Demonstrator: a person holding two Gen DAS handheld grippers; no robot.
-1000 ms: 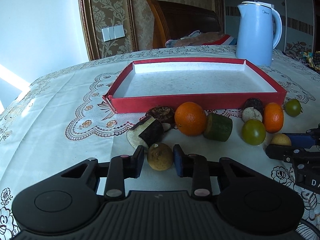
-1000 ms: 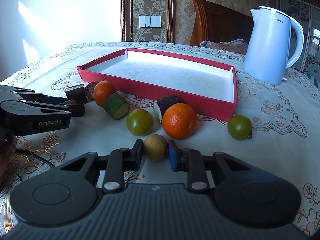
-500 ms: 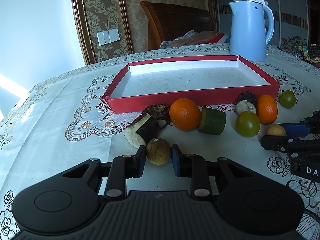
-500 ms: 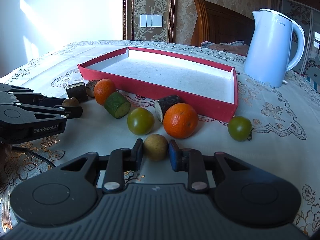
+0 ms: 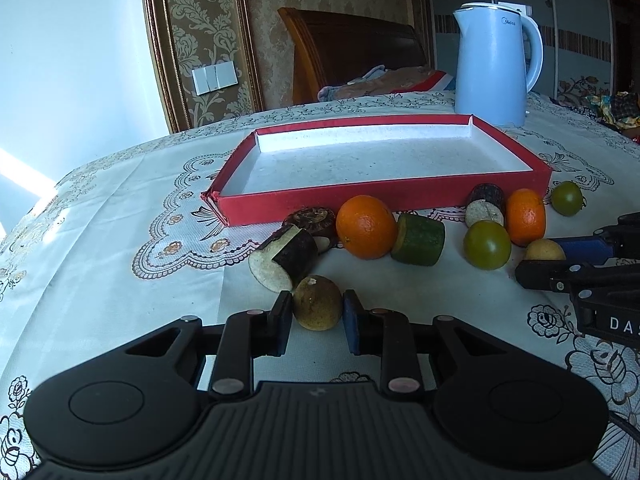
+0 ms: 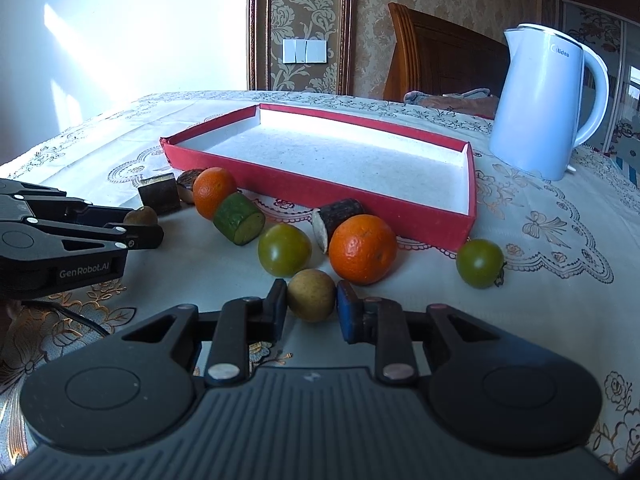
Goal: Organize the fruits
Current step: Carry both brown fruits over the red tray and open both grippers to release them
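Now each gripper grasps a small fruit on the counter (image 5: 100,240): left gripper (image 5: 316,312) a brown fruit (image 5: 317,309), right gripper (image 6: 312,306) a tan fruit (image 6: 311,295), near the red tray (image 6: 400,208).

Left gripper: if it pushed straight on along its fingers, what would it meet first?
The left gripper, shut on a brownish round fruit, would probably first meet the dark-skinned cut piece just beyond, slightly left; depth is uncertain.

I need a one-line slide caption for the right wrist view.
Right gripper shut on a small tan fruit, before an empty red tray.
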